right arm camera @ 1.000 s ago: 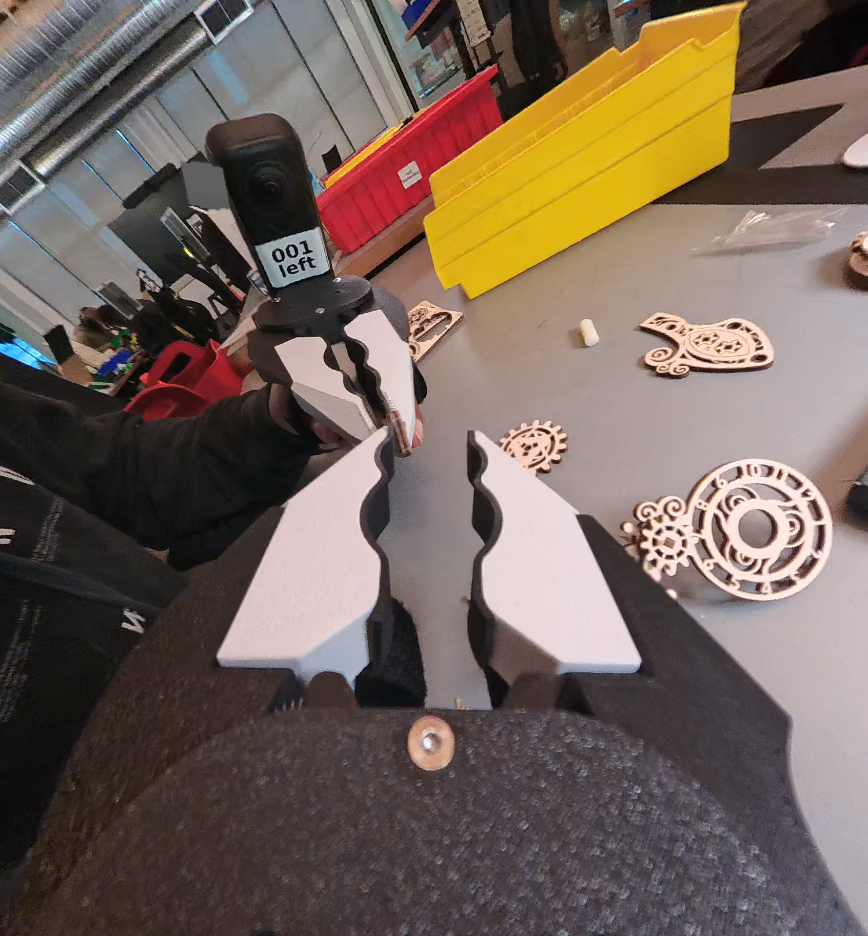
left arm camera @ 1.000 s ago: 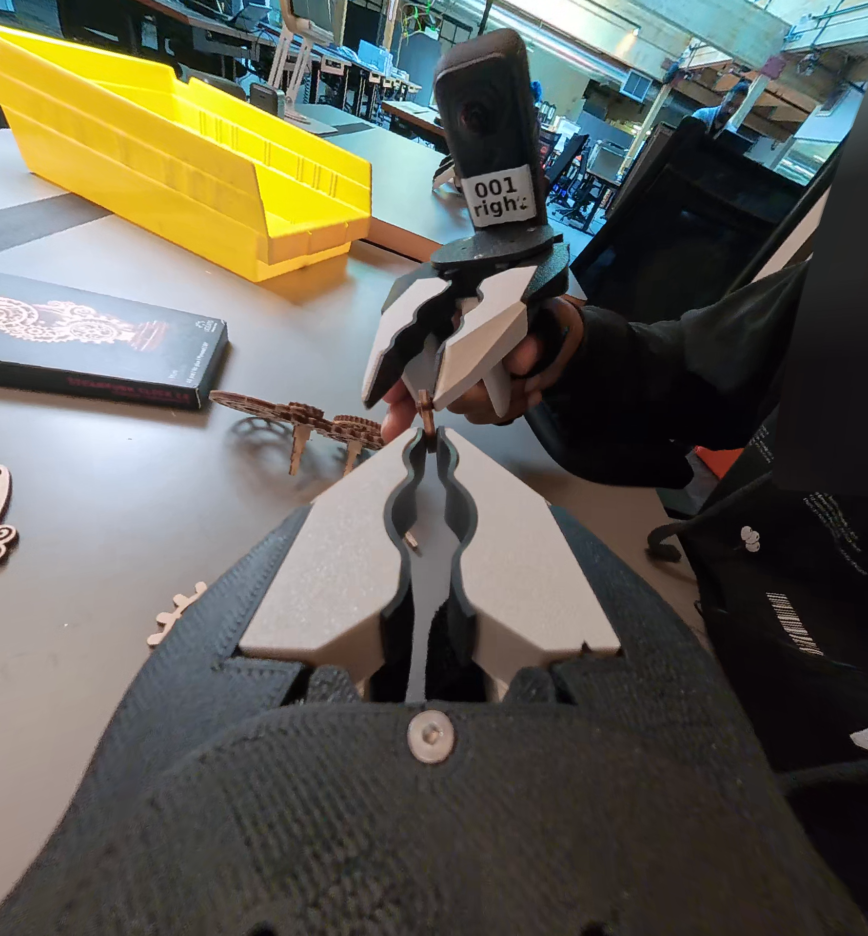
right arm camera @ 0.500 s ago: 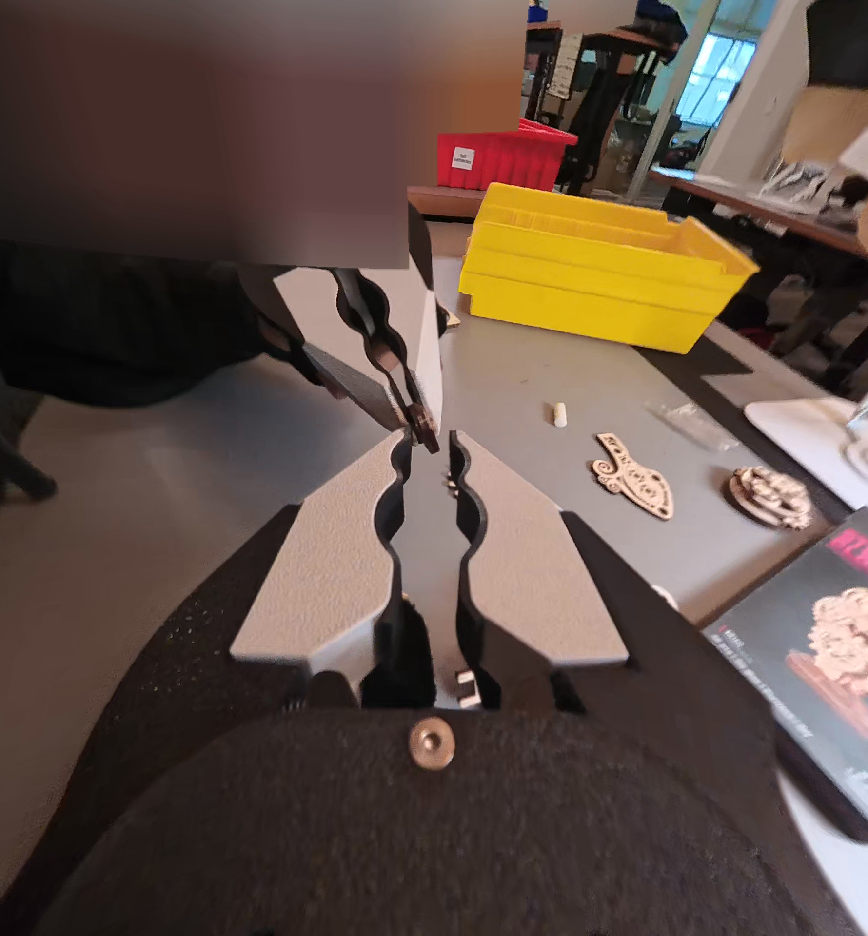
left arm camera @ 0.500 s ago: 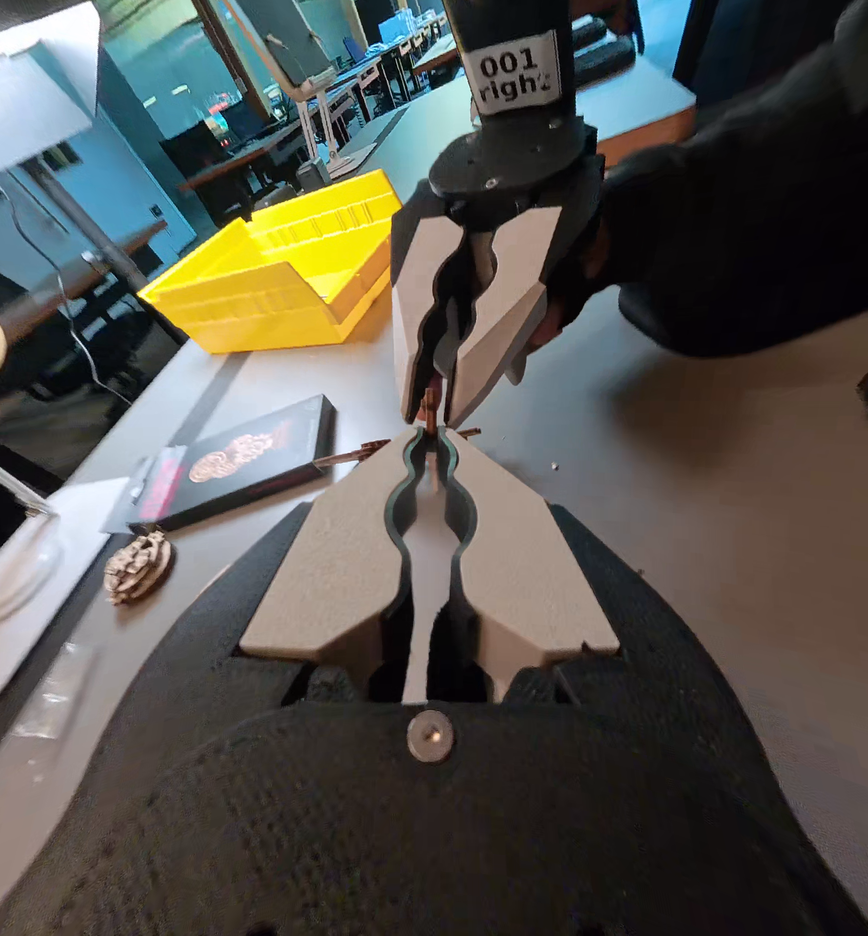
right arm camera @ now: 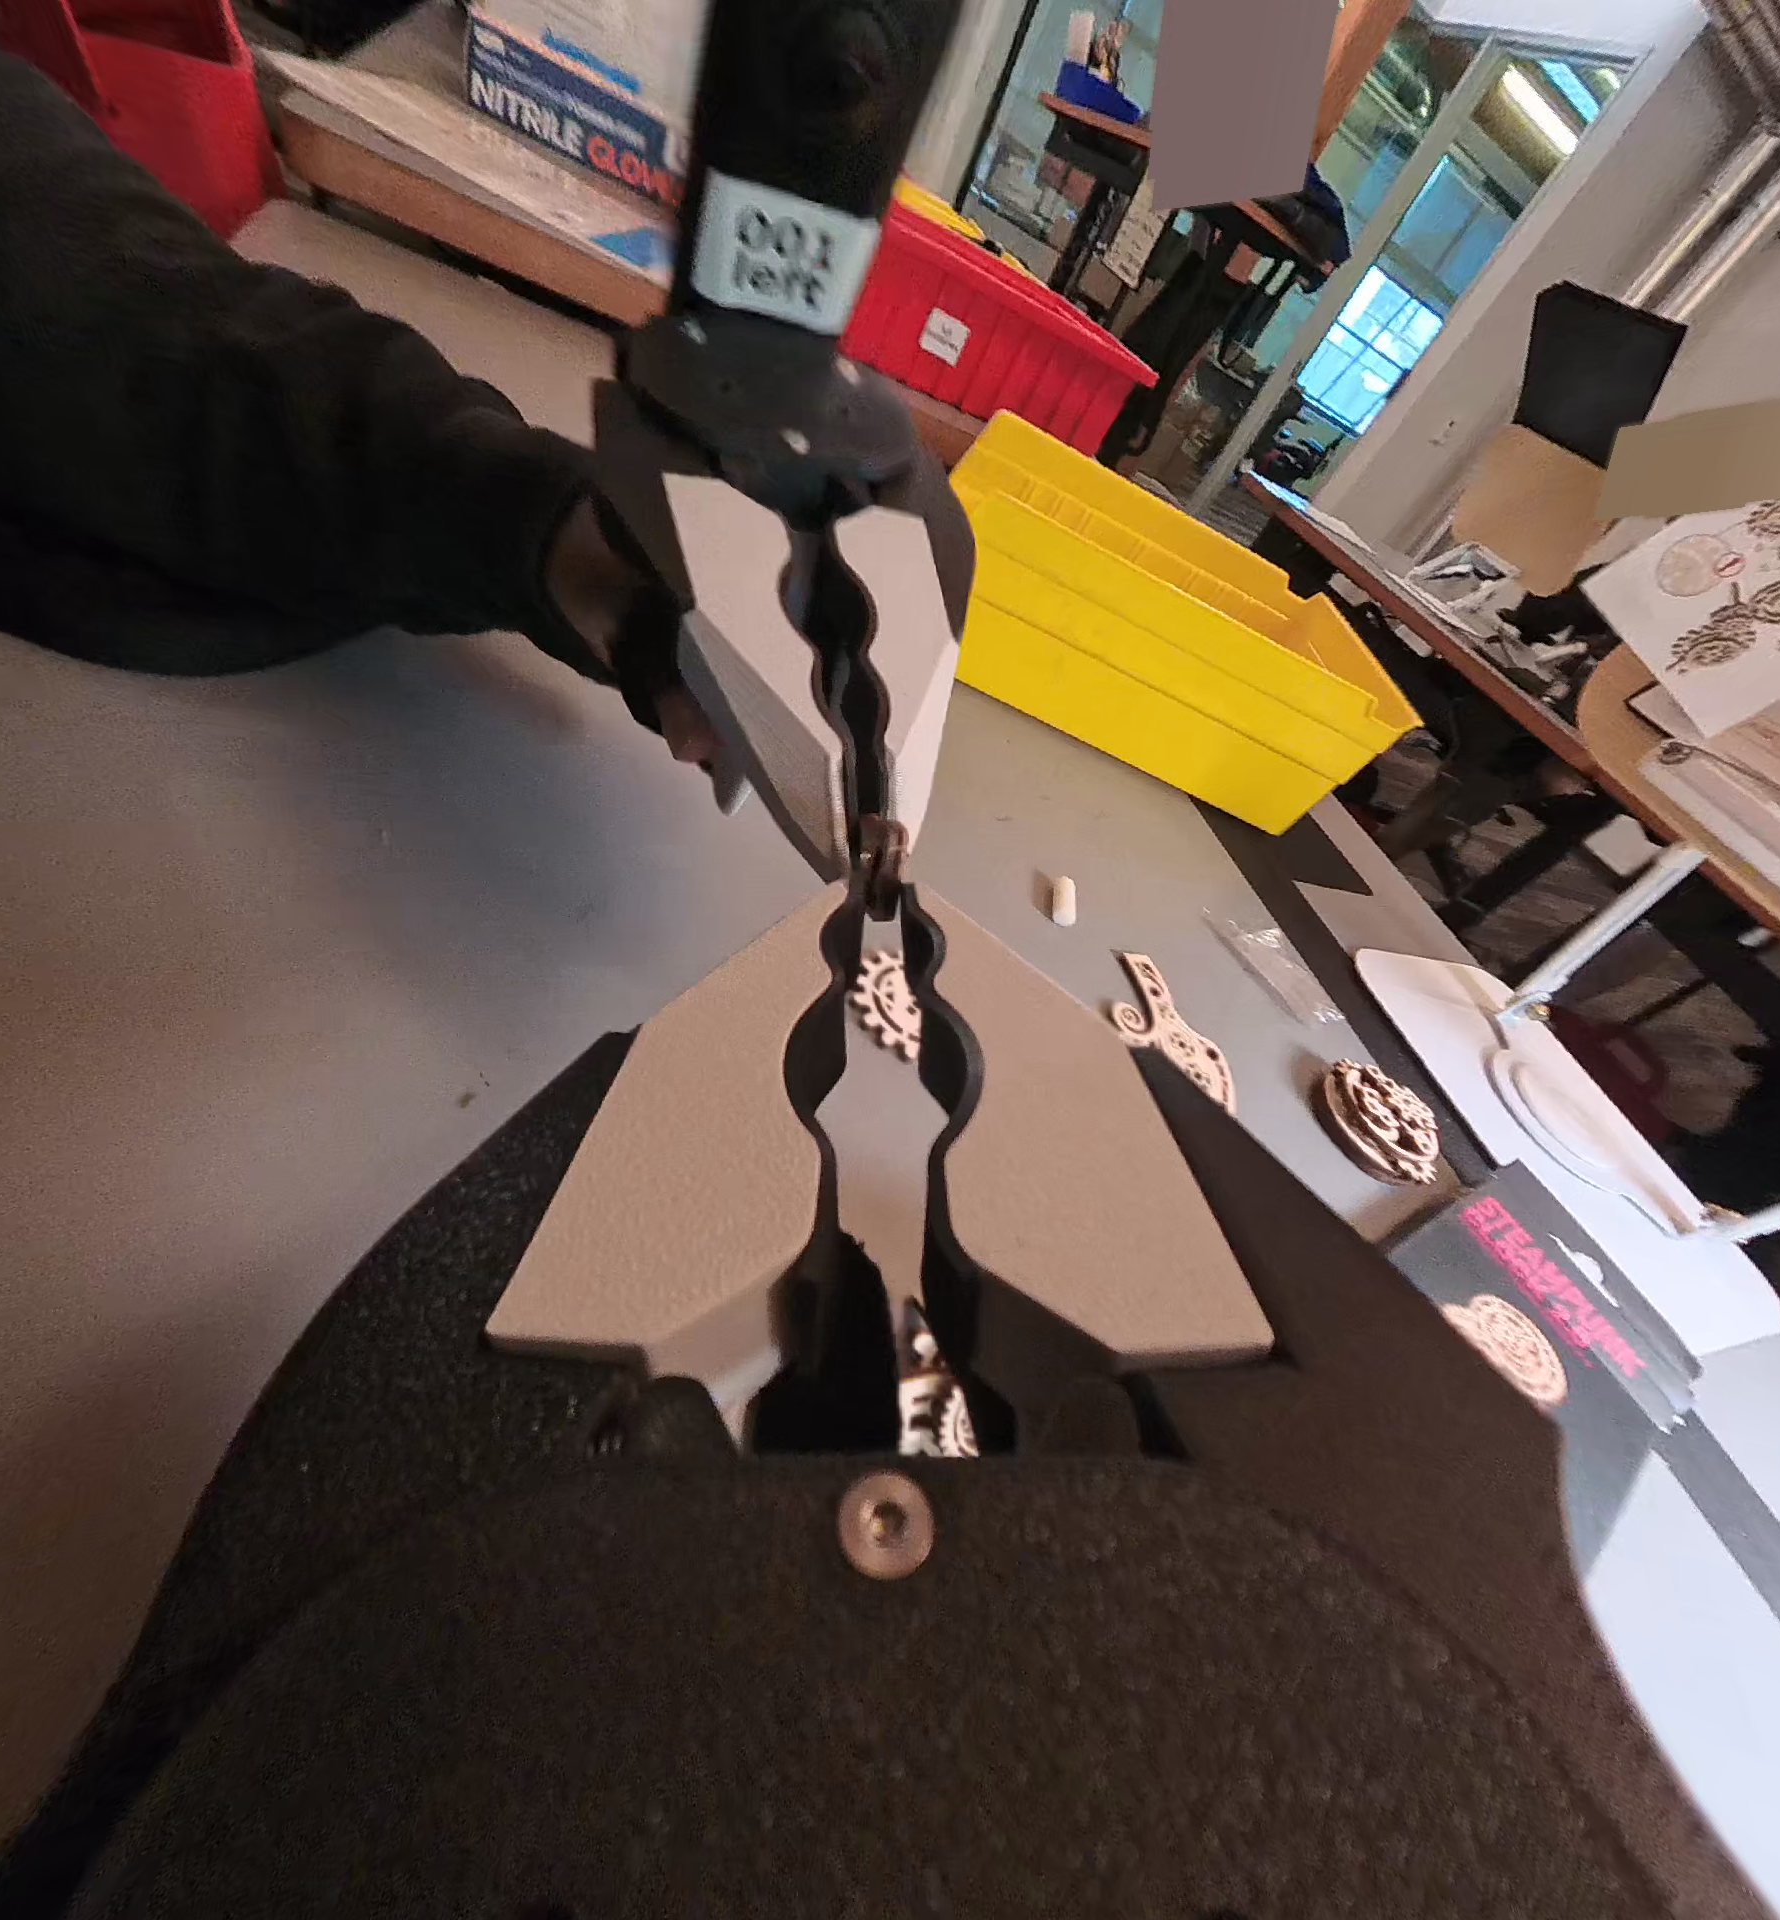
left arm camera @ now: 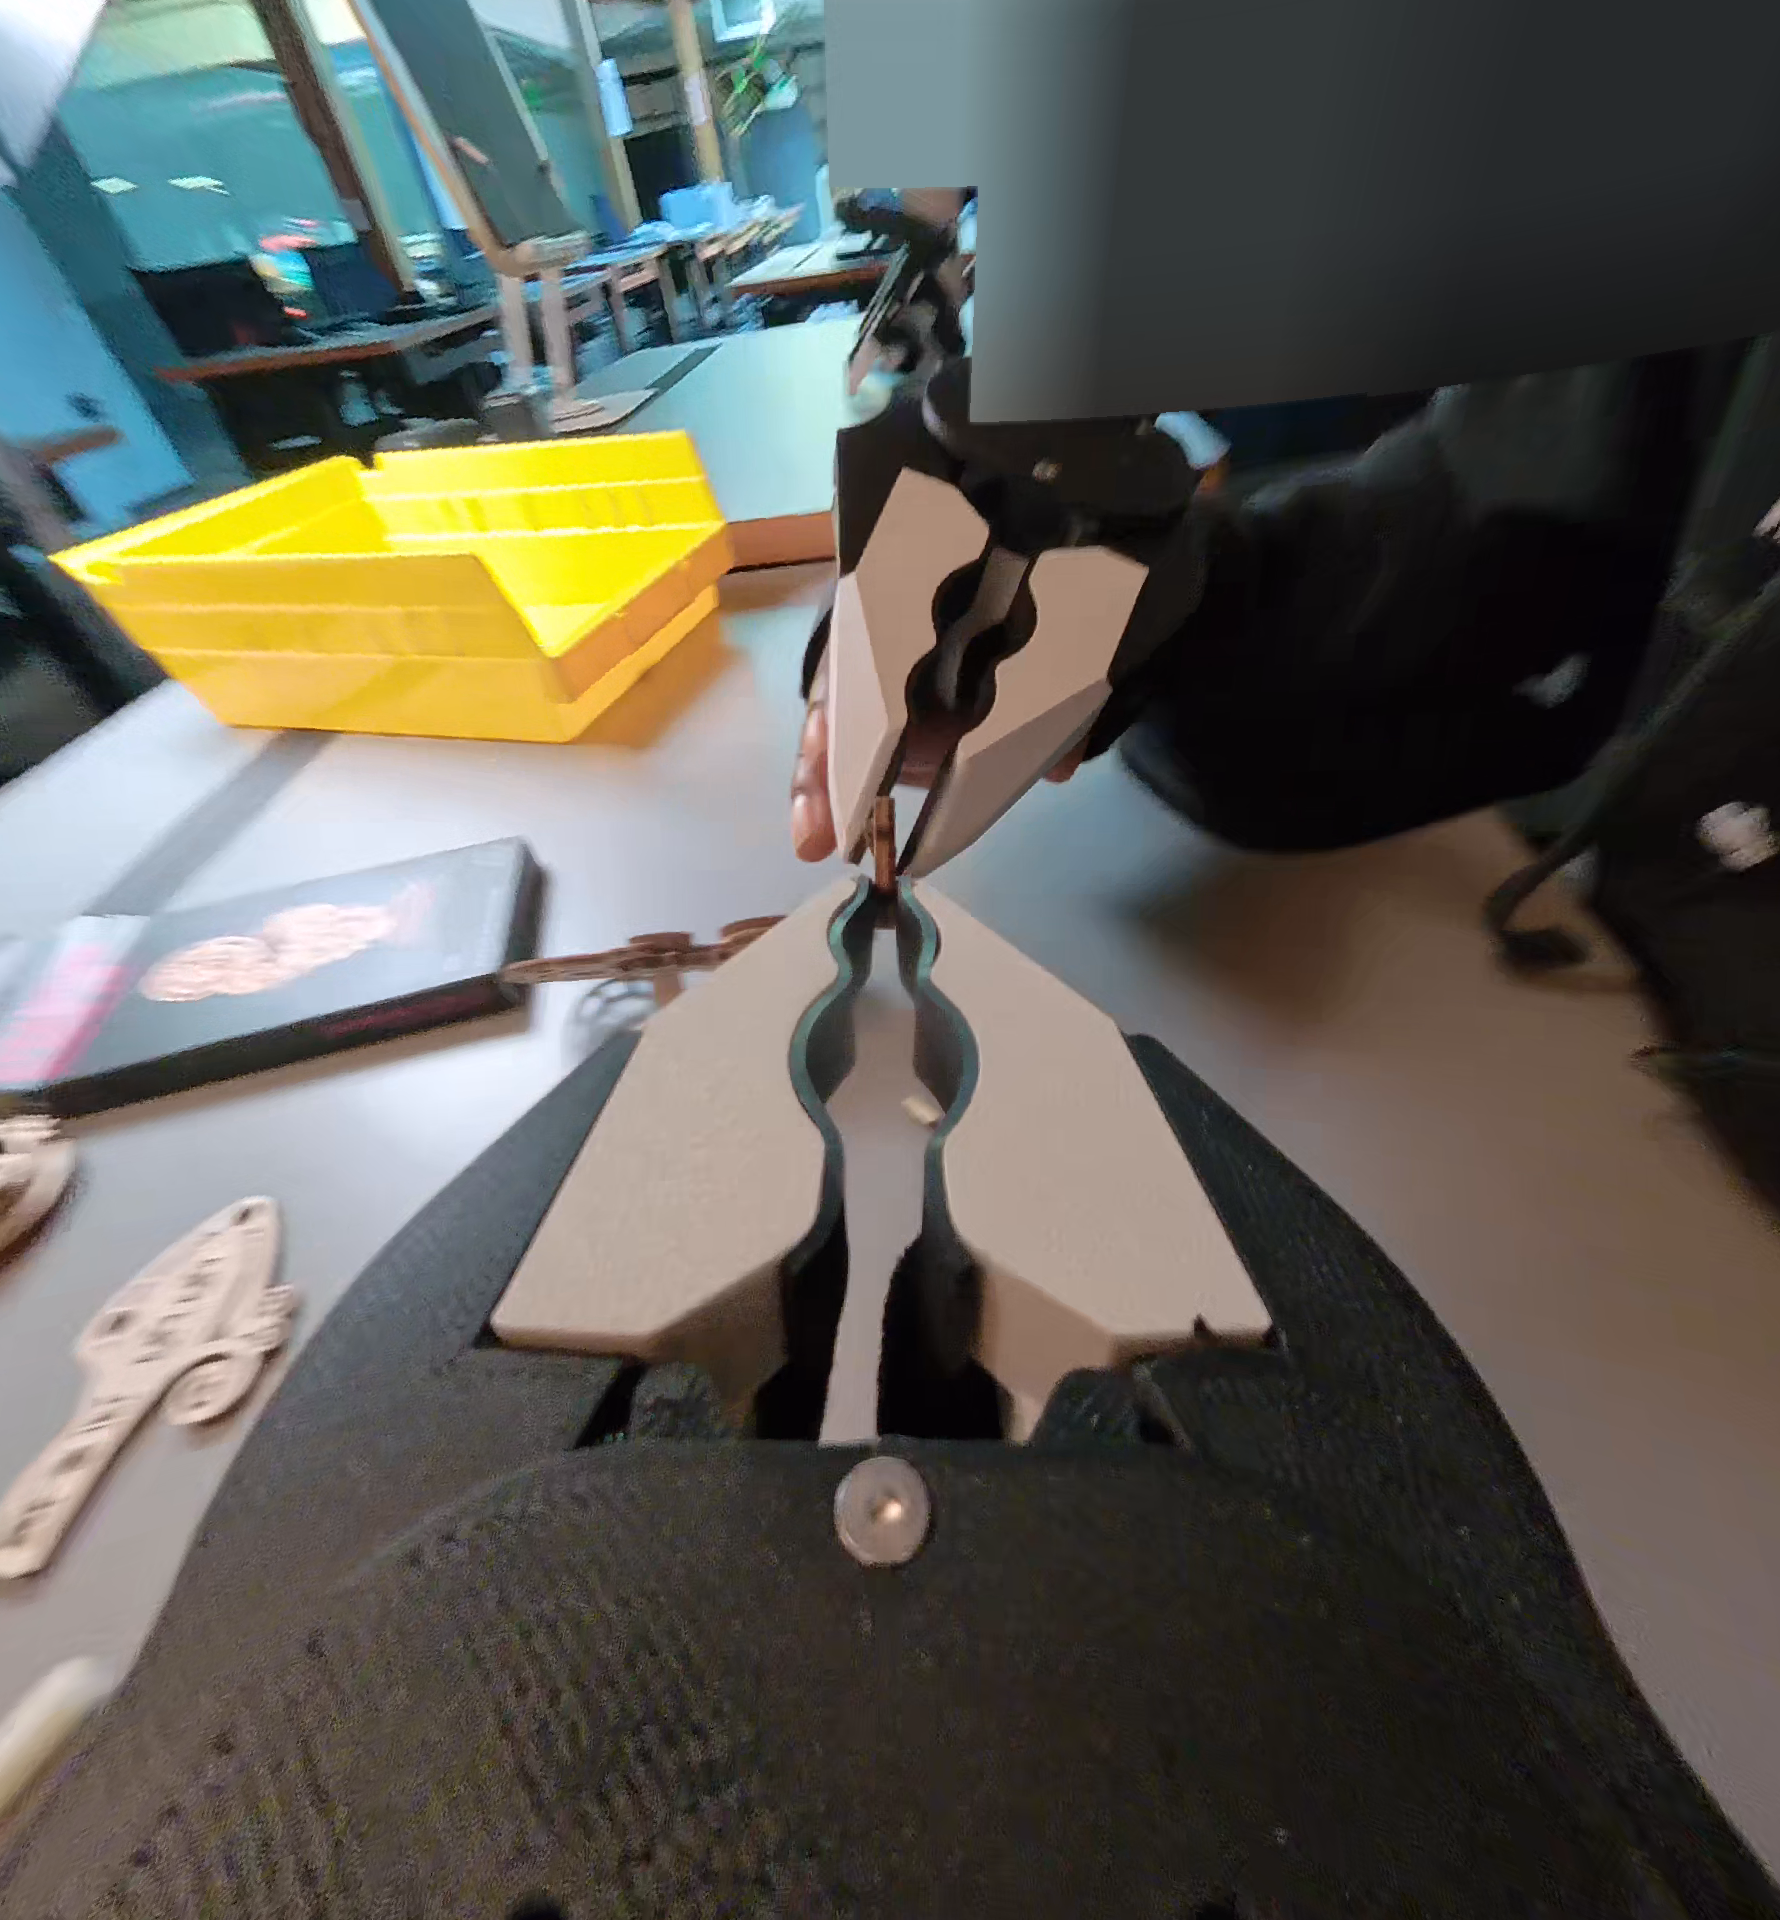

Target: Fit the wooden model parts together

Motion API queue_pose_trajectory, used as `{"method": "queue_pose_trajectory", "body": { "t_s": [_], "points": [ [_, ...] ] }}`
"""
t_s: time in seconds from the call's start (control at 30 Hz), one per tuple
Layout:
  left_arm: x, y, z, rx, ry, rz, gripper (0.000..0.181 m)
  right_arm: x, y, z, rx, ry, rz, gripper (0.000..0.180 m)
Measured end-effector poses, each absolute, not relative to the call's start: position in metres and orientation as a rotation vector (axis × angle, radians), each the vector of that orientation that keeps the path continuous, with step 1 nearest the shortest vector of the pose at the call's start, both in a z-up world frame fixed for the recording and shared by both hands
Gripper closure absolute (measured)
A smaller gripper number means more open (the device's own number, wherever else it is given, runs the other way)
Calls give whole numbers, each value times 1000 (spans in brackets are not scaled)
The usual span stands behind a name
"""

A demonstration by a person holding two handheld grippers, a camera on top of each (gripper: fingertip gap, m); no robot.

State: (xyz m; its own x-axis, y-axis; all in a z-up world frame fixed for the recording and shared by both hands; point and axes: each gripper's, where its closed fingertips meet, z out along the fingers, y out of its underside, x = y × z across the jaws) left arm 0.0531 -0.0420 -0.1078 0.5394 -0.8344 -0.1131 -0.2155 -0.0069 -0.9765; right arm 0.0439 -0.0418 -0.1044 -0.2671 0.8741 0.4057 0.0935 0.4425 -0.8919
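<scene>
Grey desk (right arm camera: 190,987) in a workshop, loose gears (right arm camera: 886,1003) lying below. Near: right tool (right arm camera: 873,902) clenched on a small wooden piece (right arm camera: 881,868), tip to tip with left tool (left arm camera: 881,891), likewise clenched on it. Piece upright between both tips, above the desk. Beyond: yellow bin (right arm camera: 1177,644).

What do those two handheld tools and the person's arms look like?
Each tool, left and right, has two pale grey wedge-shaped fingers with wavy black inner edges, set in a textured black body with a silver screw. A black camera post with a white label stands on top. Both arms wear black sleeves.
</scene>
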Motion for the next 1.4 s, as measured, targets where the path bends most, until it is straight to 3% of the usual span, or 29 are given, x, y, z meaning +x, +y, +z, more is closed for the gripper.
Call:
{"method": "queue_pose_trajectory", "body": {
  "t_s": [0.17, 0.8, 1.0, 1.3, 1.4],
  "points": [
    [55, -57, -91, -1467, 835, -1015, 179, 48, -54, -100, -842, -1696, 1084, 176],
    [51, -49, -91, -1491, 760, -1051, 178, 44, -50, -86, -1076, -1556, 1405, 179],
    [40, -34, -100, -1594, 701, -927, 163, 42, -37, -84, -1176, -1475, 1453, 179],
    [23, -11, -104, -1645, 735, -333, 147, 32, -10, -98, -1531, -1245, 1516, 179],
    [22, -9, -111, -1677, 752, -250, 149, 28, -13, -104, -1598, -1220, 1549, 179]
  ]
}}
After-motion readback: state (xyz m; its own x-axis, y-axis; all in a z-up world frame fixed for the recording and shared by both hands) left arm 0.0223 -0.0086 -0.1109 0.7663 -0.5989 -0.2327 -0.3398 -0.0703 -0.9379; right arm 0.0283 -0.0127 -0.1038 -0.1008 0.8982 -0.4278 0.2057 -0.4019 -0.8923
